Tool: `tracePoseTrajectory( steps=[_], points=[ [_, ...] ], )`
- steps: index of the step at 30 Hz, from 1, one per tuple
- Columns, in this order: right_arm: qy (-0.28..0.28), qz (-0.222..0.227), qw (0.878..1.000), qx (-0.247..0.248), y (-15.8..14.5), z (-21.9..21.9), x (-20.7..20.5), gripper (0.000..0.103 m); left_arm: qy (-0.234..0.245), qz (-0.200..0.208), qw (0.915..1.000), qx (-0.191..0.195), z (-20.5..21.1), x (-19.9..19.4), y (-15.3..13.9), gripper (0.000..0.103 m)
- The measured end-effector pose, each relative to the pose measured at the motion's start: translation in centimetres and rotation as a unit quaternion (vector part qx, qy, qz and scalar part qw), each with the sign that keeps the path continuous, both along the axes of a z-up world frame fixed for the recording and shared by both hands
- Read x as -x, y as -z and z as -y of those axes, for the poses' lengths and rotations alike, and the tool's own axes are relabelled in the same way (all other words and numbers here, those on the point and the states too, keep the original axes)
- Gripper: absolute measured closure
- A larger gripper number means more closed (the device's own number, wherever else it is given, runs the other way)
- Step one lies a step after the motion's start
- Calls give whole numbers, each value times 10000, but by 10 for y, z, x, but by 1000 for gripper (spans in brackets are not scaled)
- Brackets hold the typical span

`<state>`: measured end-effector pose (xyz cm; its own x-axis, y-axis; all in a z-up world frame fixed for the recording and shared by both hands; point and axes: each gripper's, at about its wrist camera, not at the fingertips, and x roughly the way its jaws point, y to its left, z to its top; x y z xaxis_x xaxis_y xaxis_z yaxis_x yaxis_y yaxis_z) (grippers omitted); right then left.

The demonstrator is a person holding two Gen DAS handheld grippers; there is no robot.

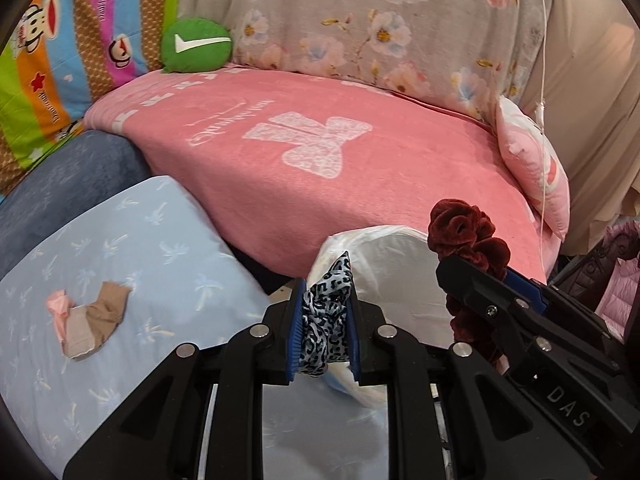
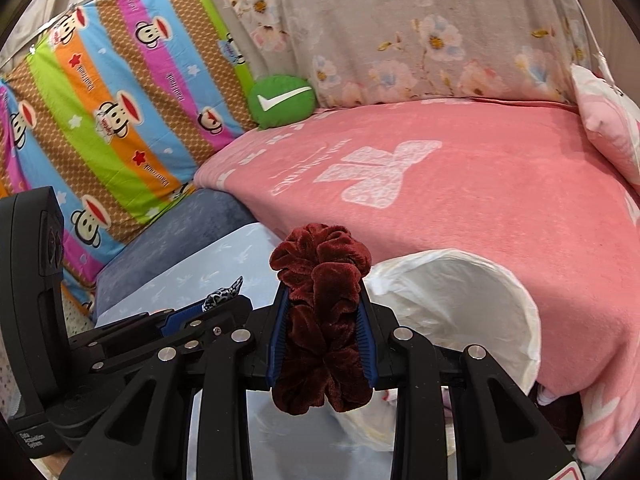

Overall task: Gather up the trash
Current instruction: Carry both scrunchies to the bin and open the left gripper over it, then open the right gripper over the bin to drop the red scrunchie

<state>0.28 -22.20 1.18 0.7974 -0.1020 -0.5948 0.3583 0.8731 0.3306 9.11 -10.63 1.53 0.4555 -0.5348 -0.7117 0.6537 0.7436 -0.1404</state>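
The left gripper (image 1: 323,316) is clenched on a leopard-print scrunchie (image 1: 326,312), the right gripper (image 2: 323,334) on a dark red velvet scrunchie (image 2: 320,312). The white bag (image 2: 460,312) opens just beyond, at one o'clock from the left gripper and two o'clock from the right, probably nearer the right; its rim is partly hidden.

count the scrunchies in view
2. The leopard-print scrunchie is clamped in the left hand-held gripper; the dark red velvet scrunchie is clamped in the right hand-held gripper. Others may be hidden.

Pink-blanketed bed (image 2: 480,208) (floral curtain (image 2: 400,32) behind)
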Motion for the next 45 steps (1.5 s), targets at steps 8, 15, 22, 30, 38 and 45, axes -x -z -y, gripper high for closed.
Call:
tracePoseTrajectory(
  steps=[8, 15, 22, 30, 38, 45],
  points=[
    [346, -8, 9994, -48, 5, 34, 16, 73, 331, 0, 9994, 73, 35, 10, -3, 83],
    [592, -37, 9982, -106, 12, 56, 22, 70, 211, -52, 9997, 111, 50, 6, -6, 51],
    [641, -48, 9978, -136, 15, 62, 19, 62, -10, -107, 9997, 220, 44, -2, -5, 35],
    [555, -22, 9984, -90, 15, 55, 13, 55, -154, -119, 9997, 149, 35, -8, -1, 35],
    [522, -9, 9986, -88, 14, 52, 9, 55, -285, -202, 9993, 147, 24, -15, 4, 35],
    [417, -42, 9991, -48, 13, 42, 3, 55, -391, -242, 9988, 164, 13, -18, 5, 35]
  ],
)
